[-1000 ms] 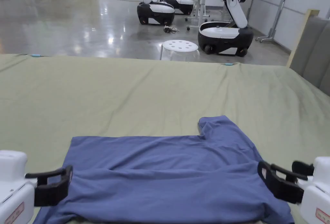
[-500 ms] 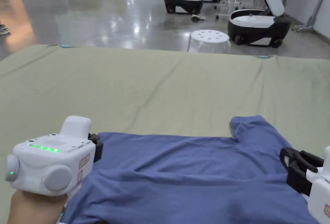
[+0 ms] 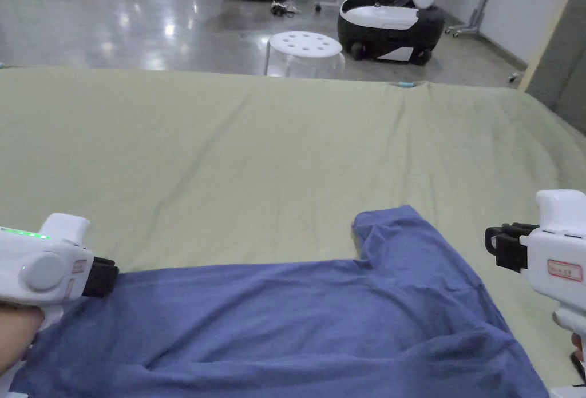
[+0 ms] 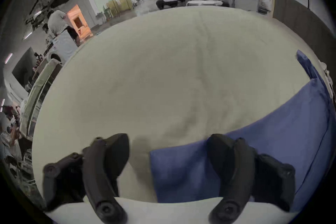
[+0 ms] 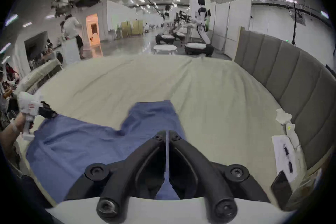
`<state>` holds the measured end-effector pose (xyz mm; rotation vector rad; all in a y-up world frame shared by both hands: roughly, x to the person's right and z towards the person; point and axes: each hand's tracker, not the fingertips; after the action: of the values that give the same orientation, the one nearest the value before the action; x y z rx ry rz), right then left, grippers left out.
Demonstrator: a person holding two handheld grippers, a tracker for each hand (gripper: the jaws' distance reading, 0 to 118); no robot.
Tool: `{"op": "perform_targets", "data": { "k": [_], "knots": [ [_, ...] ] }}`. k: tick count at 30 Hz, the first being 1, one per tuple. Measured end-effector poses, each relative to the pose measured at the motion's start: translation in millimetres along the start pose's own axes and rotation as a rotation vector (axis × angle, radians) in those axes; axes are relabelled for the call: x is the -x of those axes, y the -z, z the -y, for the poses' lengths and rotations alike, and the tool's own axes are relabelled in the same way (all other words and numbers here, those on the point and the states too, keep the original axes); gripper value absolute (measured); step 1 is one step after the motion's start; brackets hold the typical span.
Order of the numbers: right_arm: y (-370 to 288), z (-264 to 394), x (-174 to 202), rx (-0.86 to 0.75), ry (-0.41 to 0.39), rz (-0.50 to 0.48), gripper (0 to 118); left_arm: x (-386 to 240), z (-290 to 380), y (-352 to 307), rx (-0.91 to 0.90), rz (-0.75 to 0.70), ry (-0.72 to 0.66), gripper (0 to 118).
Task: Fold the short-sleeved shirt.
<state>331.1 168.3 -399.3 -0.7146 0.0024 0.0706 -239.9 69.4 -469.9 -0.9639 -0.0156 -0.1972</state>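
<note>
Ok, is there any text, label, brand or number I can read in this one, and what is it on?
No text is legible.
Red-bordered sticker on the white body of the right tongs: print too small to read.
Small sticker on the left tongs: blurred, unreadable.
White sheet by the padded panel: dark marks, too blurred to read.
Blue shirt: no print visible.
</note>
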Motion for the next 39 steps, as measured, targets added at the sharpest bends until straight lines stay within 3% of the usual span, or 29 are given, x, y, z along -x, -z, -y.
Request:
{"op": "perform_targets", "data": {
  "k": [1, 2, 3, 4, 7, 9, 10, 12, 13, 19, 27, 33, 37, 39],
  "knots": [
    [16, -6, -6, 0.05, 0.005, 0.005, 34, -1, 0, -8, 0.003, 0.053, -0.008, 16],
    [36, -11, -11, 0.102, 0.011, 0.006, 60, -4, -1, -15, -0.008, 0.051, -0.012, 0],
    [52, -13, -14, 0.142, 0.02, -0.005, 86, -9, -2, -23, -0.033, 0.033, 0.006, 0],
    [70, -14, -14, 0.187, 0.022, -0.011, 99, -14, -3, -33, -0.069, 0.015, 0.031, 0],
    [107, -11, -8, 0.272, -0.009, 0.019, 99, -16, -7, -59, -0.134, 0.07, 0.01, 0],
    [122, -6, -1, 0.305, -0.014, 0.027, 91, -20, -11, -69, -0.146, 0.059, 0.037, 0],
    [128, -3, 3, 0.353, -0.009, 0.013, 60, -22, -12, -73, -0.151, 0.059, 0.043, 0],
    [132, 3, 11, 0.444, -0.006, 0.034, 31, -22, -12, -77, -0.155, 0.069, 0.045, 0],
    [127, 4, 15, 0.402, 0.002, 0.023, 5, -22, -13, -76, -0.158, 0.069, 0.043, 0],
    [103, -6, 32, 0.29, -0.109, 0.058, 5, -16, -12, -74, -0.167, 0.04, 0.011, 0],
    [-40, -18, 23, 0.001, -0.156, 0.006, 5, 6, 18, -168, -0.336, 0.02, -0.078, 0],
    [-157, 36, 21, -0.138, -0.156, -0.027, 5, 19, 95, -256, -0.453, 0.044, -0.139, 0],
    [-175, 103, 25, -0.092, -0.134, -0.068, 5, 11, 161, -254, -0.356, 0.032, -0.101, 0],
    [-173, 142, 27, -0.052, -0.086, -0.076, 5, 6, 194, -238, -0.27, 0.02, -0.097, 0]
  ]
}}
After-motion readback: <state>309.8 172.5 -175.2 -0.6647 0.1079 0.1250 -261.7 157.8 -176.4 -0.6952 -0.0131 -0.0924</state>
